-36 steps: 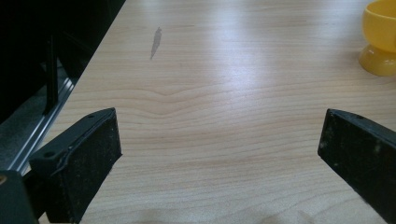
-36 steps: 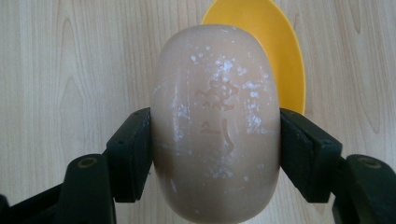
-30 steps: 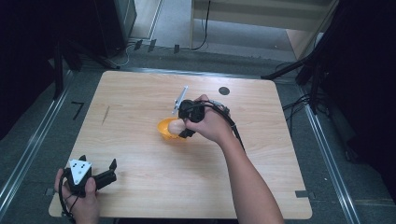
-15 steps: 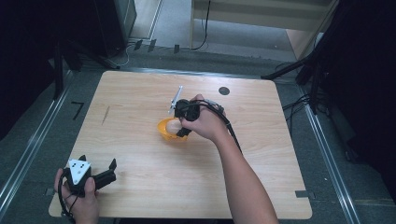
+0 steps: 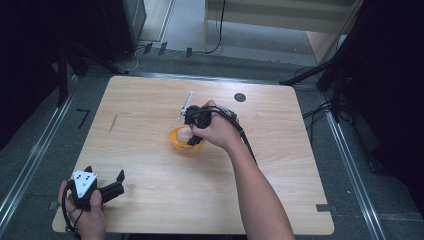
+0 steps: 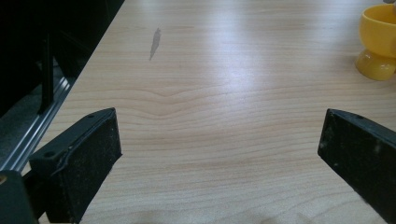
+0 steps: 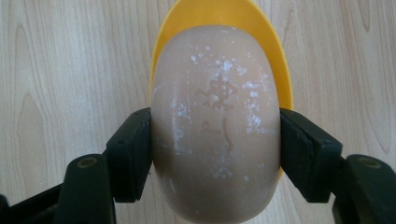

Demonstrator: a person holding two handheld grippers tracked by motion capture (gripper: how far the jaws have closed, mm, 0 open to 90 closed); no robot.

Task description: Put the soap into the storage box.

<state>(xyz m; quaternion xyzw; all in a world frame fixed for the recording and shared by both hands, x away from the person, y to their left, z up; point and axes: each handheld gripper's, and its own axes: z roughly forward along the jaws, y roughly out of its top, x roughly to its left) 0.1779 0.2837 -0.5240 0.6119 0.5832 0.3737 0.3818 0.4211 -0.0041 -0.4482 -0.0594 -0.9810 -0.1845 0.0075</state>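
Your right gripper (image 7: 215, 154) is clamped on a beige egg (image 7: 215, 121), one jaw pressed to each side, right above the yellow egg cup (image 5: 186, 141) near the middle of the wooden table (image 5: 150, 200). Whether the egg touches the cup's rim, can't tell. Your left gripper (image 5: 107, 187) sits at the near left corner, jaws wide apart, nothing between them. A thin metal utensil (image 5: 186, 104) lies just behind the cup.
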